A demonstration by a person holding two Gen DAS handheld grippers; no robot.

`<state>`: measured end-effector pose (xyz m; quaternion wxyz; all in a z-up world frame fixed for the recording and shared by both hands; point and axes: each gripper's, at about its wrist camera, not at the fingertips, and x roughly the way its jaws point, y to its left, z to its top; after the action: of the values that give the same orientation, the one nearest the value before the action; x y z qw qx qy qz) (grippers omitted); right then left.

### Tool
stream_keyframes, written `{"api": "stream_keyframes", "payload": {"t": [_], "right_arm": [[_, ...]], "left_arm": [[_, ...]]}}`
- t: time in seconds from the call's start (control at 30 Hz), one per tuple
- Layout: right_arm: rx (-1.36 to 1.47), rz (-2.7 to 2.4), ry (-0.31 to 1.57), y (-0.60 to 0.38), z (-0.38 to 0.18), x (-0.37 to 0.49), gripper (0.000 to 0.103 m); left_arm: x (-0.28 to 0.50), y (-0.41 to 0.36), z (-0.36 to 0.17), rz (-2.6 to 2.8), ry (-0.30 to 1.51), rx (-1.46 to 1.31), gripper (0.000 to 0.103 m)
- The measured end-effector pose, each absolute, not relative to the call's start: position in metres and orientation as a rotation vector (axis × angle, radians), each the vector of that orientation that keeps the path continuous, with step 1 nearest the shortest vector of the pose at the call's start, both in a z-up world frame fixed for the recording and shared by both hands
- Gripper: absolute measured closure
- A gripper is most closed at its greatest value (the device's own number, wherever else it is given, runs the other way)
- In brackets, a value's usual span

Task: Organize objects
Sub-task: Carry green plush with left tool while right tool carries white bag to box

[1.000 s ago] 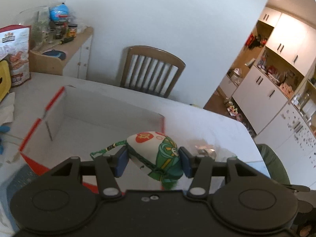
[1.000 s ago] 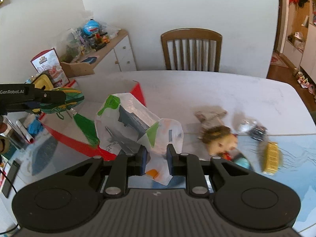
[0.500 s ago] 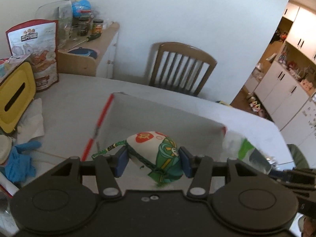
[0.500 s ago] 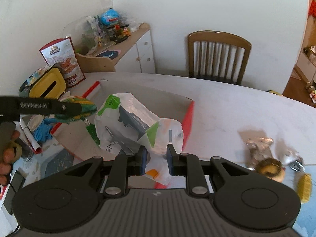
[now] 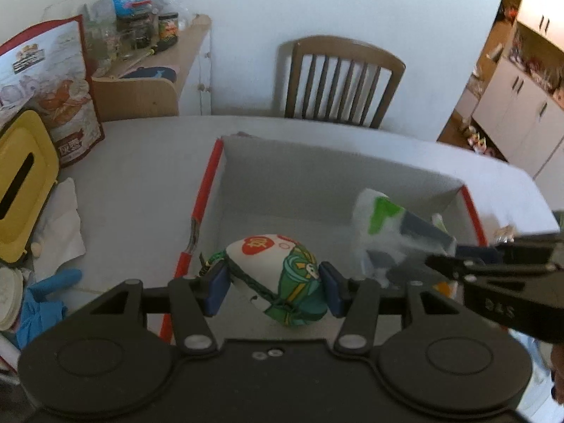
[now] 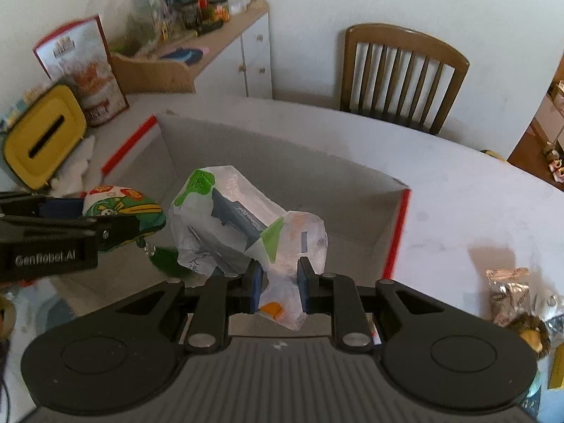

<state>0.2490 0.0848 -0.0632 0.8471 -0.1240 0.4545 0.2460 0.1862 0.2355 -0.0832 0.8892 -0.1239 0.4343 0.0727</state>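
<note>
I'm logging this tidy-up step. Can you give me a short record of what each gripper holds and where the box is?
left gripper: shut on pouch, above the box
right gripper: shut on plastic bag, above the box
box: open, red-edged, on the table
still on table: foil packet, right of box

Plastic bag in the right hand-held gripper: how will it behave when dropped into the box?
The plastic bag looks thin and crinkled, pinched only at one edge, so probably floppy and light. Its film looks glossy, so possibly slippery between the right hand-held gripper's jaws. Released over the box, it would likely slump flat, not roll.
</note>
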Motion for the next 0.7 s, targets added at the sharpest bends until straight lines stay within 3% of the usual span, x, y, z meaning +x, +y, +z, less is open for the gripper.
{"api": "stream_keyframes", "payload": {"t": [0.7], "right_arm": [[-0.37,0.489,1.084,0.114,-0.122,0.269,0.082]], "left_arm": [[0.209,0.21,-0.129,0.058,1.104,-0.107,0.049]]}}
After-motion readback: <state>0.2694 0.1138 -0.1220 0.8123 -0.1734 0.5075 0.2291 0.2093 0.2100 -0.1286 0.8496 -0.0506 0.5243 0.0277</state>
